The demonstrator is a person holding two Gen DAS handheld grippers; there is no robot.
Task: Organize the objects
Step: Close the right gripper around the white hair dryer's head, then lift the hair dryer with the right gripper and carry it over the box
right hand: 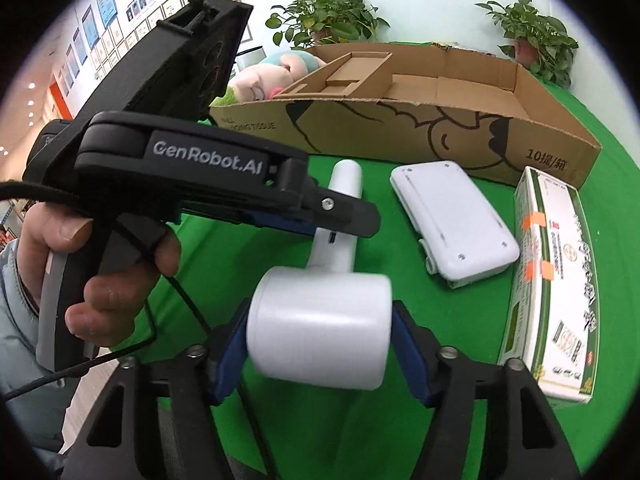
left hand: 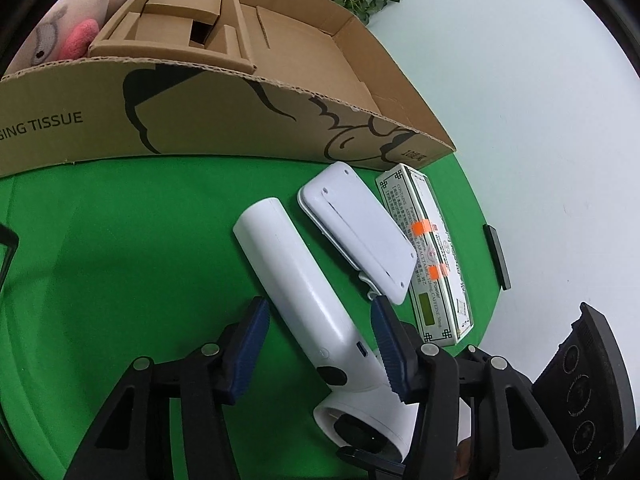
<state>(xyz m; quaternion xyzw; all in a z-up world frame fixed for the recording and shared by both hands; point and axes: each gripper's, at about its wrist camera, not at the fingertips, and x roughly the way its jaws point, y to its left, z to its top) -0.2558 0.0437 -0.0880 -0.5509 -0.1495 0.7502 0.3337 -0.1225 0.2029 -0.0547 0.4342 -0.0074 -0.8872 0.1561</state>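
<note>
A white plastic handheld device with a long cylindrical handle and a drum-shaped head lies on the green cloth-covered table. In the left wrist view the left gripper straddles the handle near the head, its blue-padded fingers set wide with a gap showing on the 9 o'clock side, while the other pad sits close against the device's neck; whether it touches cannot be told.

The right wrist view shows the drum head between the right gripper's blue pads, which press both its sides, so that tool is closed on the device. Only this view shows the left gripper from outside, with the person's left hand on its grip at 9 o'clock.

At 2 o'clock from the handle lies a flat white rounded plastic case, and just beside it a long white-and-green printed carton with orange tape. Behind them stands a low open brown cardboard box with a folded cardboard insert. A pink-and-white plush toy sits at 11 o'clock in the left view. The right view alone shows two potted green plants and framed wall papers.
</note>
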